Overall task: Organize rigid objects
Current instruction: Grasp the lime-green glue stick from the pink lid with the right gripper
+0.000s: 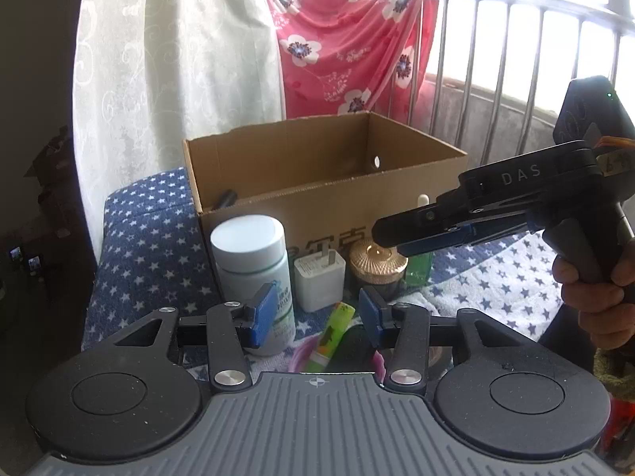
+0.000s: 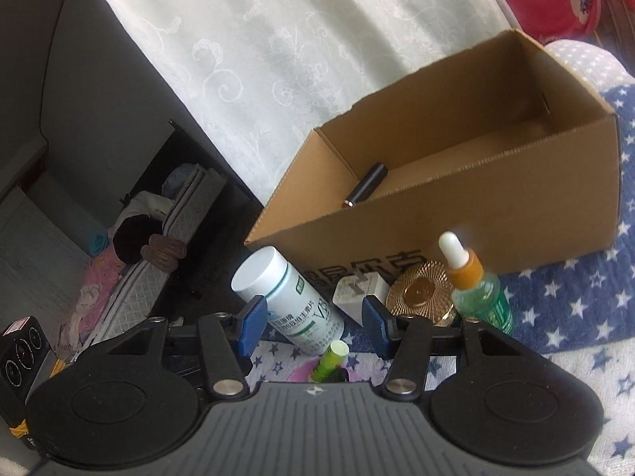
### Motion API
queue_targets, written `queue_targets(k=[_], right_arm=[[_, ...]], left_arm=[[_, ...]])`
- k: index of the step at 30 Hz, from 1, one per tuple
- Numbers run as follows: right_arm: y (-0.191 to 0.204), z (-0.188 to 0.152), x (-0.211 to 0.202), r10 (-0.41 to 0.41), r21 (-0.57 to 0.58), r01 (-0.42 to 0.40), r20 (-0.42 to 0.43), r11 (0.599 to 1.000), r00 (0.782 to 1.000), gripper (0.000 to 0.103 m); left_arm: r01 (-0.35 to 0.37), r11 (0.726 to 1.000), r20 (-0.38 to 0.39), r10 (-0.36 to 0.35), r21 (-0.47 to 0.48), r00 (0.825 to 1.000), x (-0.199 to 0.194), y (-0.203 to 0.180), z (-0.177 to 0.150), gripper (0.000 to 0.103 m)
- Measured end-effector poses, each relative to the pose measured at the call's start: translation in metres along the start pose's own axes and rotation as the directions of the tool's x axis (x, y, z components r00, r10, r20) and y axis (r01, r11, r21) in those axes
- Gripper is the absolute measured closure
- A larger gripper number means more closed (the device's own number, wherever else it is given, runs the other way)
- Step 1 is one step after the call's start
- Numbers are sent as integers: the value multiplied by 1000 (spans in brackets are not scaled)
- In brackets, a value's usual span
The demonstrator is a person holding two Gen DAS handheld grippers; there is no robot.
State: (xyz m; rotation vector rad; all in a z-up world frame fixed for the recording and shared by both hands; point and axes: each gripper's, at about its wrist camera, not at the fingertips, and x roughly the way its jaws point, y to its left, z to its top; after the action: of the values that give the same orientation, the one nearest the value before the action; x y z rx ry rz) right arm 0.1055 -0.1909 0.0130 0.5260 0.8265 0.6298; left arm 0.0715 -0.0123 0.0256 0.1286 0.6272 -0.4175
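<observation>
**Sorting into the box: one item in, both claws empty, next pick pending**

Left-to-right inventory, right wrist view. Cardboard box (image 2: 496, 214) sits open on the star-print cloth (image 2: 567, 317); a dark cylinder (image 2: 367, 184) already lies inside at its left end. In a row in front of the box wall: white pill bottle (image 2: 293, 301), tilted; white plug adapter (image 2: 359, 289) just beside it; gold ribbed lid (image 2: 420, 293); green dropper bottle (image 2: 474, 293), upright, white tip slightly blurred. Nearer the camera, a green-yellow tube (image 2: 331, 359) lies on something pink, partly hidden by the gripper body.

Left gripper (image 1: 317, 315): blue pads apart, nothing between them; the pill bottle stands just behind its left pad, contact not evident. Right gripper (image 2: 311, 325): pads apart, nothing clamped; the pill bottle and tube show in the gap but lie beyond the pads. In the left wrist view this same tool reaches in from the right above the gold lid, held by a hand (image 1: 595, 293).

Judgement: between placements, early in the task: five loose items remain outside. Next move calls for committing one claw to one item. The pill bottle is closest to both; it is tilted and round, so pads should square up across its body before closing. Risk: the two tools crowd the same spot
</observation>
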Motion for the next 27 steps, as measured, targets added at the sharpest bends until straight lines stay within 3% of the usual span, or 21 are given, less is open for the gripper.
queue_targets(k=[4,10,13,18,27], right_arm=[[-15,-18,26,8,70,-7,-25,998,1000,50],[-19,-25,49,2,81,3,-53,997,999,53],[-23,-29,53,-1,85,6,-66,996,998,60],[-19,-32,57,14,82,-8,-69,997,998,81],[10,-33,45,7,-37,-8,-27,999,1000,86]], left_arm=[[-7,1000,-60,7,3,998,20,-10,-13,68],[-21,1000,-77,21,-10,997,25,-11,-25,80],[-20,1000,-86,18,-23,996,30,-11,-24,82],[-12,1000,-90,10,-23,996,32,-12,-24,83],[-39,999,-68,38,-20,997,27,-12,-25,85]])
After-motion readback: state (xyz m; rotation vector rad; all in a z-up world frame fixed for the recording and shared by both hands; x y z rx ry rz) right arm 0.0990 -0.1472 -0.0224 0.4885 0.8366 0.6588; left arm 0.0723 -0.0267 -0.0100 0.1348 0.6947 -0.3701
